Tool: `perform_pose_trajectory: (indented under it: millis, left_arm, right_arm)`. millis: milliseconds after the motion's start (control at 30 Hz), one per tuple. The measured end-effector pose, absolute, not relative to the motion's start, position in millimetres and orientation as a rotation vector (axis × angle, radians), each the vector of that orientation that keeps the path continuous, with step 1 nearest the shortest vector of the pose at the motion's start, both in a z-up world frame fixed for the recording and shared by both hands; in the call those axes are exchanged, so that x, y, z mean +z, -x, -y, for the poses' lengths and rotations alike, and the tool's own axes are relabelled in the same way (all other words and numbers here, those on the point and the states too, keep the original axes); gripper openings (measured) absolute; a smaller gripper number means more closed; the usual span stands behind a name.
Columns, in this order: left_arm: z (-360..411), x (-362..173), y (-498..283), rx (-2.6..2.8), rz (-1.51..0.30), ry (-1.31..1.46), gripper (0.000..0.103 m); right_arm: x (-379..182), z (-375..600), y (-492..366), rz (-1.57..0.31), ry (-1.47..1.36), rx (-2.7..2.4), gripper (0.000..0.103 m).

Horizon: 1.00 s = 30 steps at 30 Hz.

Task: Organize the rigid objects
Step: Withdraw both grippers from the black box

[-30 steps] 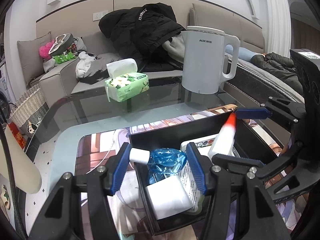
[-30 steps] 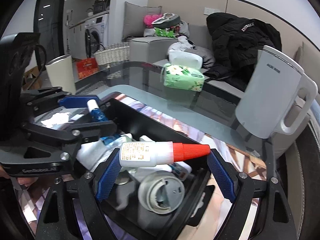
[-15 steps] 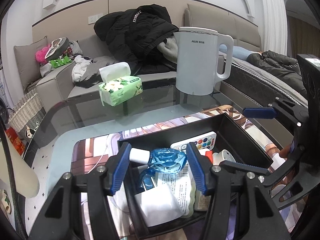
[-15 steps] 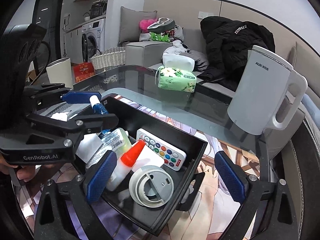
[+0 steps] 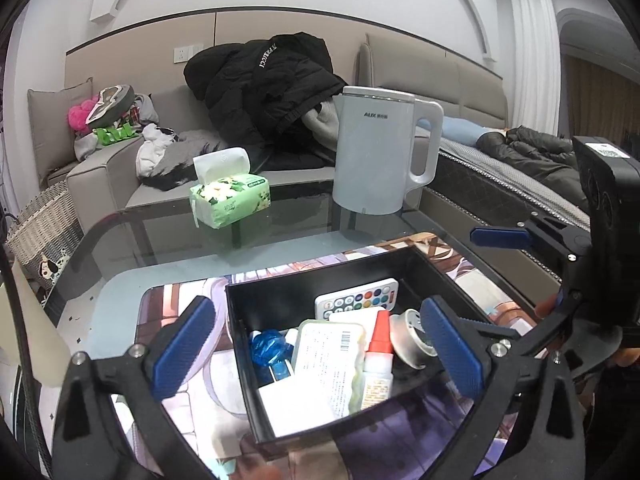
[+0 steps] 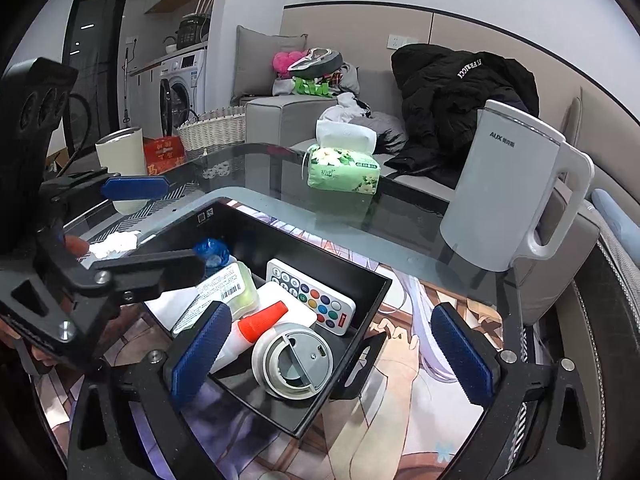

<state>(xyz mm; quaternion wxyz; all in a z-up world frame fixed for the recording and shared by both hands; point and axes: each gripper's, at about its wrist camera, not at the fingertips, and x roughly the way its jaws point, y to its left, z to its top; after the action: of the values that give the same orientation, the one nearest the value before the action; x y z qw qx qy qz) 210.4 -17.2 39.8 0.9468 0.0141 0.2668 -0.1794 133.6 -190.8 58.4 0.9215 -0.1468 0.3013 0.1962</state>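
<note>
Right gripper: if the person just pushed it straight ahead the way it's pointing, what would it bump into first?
Probably the black bin: the open right gripper straddles its near corner, just above the round grey lid. Depth is hard to judge; passing over, the glass table follows.

Grey sofa (image 5: 100, 176) piled with clothes along beige panelled wall (image 5: 140, 64); washing machine (image 6: 180, 88) beyond.

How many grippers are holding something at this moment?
0. The left gripper hangs open over the black bin; the right gripper is open over its near corner. The glue bottle lies inside.
</note>
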Motion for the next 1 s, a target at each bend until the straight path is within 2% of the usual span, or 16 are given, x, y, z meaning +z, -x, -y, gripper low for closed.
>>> perform_pose_trajectory:
  millis: [333, 700, 1000]
  left_arm:
    - [-2.9, 52.4, -171.4, -0.290, -0.415, 0.007, 0.103]
    - [-15.5, 38.0, -137.7, -0.178, -0.336, 0.039, 0.103]
    - [-8.9, 27.1, -139.5, -0.170, -0.355, 0.007, 0.103]
  right_arm:
    - [66.5, 198.0, -101.4, -0.552, 0.239, 0.399, 0.102]
    - [42.3, 191.2, -60.6, -0.482, 0.249, 0.389, 0.102]
    - [40.7, 187.1, -63.1, -0.491, 0.248, 0.401, 0.102]
